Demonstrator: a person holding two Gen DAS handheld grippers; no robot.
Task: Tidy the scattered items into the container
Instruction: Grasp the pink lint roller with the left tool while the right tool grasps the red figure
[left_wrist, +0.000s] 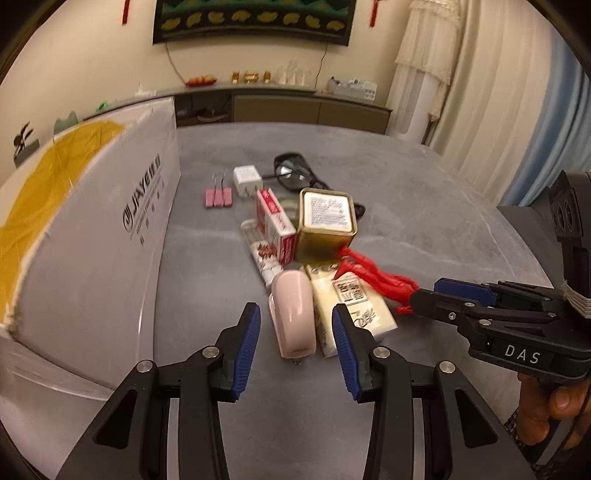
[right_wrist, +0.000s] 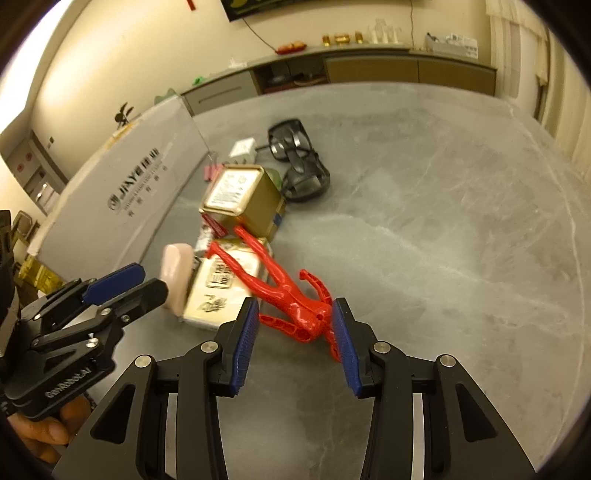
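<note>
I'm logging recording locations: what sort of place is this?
Probably a room in a home, likely a living or dining room: a grey table, long pale curtains, and a low sideboard along the wall carrying small ornaments.

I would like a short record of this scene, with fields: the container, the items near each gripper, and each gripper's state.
container: white cardboard box, at the left of the grey table
left gripper: open, pink charger between its fingers, not gripped
right gripper: open, around the red figure
other items: gold tin, sunglasses, pink binder clip, white plug
</note>
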